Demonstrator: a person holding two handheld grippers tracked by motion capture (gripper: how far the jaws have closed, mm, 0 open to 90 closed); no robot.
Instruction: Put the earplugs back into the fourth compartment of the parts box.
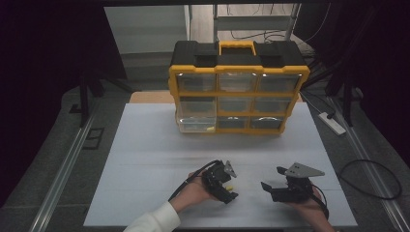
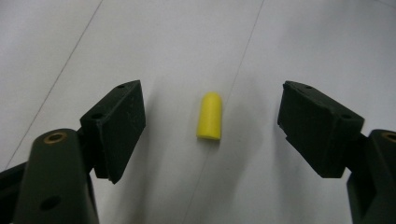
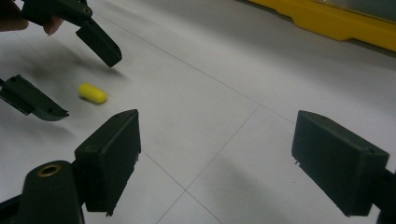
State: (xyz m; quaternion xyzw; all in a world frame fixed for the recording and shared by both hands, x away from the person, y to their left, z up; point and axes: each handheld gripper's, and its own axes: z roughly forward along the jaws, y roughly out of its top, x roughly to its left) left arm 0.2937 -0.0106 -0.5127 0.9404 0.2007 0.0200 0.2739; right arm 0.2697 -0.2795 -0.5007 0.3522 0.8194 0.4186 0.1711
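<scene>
A small yellow foam plug (image 2: 209,116) lies on the white table top (image 1: 145,159). My left gripper (image 2: 211,88) stands open around it, one jaw on each side, neither pad touching it. In the high view the left gripper (image 1: 229,184) is near the table's front edge, angled down over the plug (image 1: 231,186). To its right, my right gripper (image 1: 272,178) is held open with nothing between its jaws. The right gripper view looks past its own open jaws (image 3: 219,123) at the left gripper (image 3: 83,84) straddling the plug (image 3: 92,93).
A yellow and black drawer organizer (image 1: 239,92) stands at the far edge of the table, its yellow base (image 3: 327,21) in the right gripper view. Its lower-left clear drawer (image 1: 196,124) is pulled out. A white power strip (image 1: 331,123) lies off the table's right side.
</scene>
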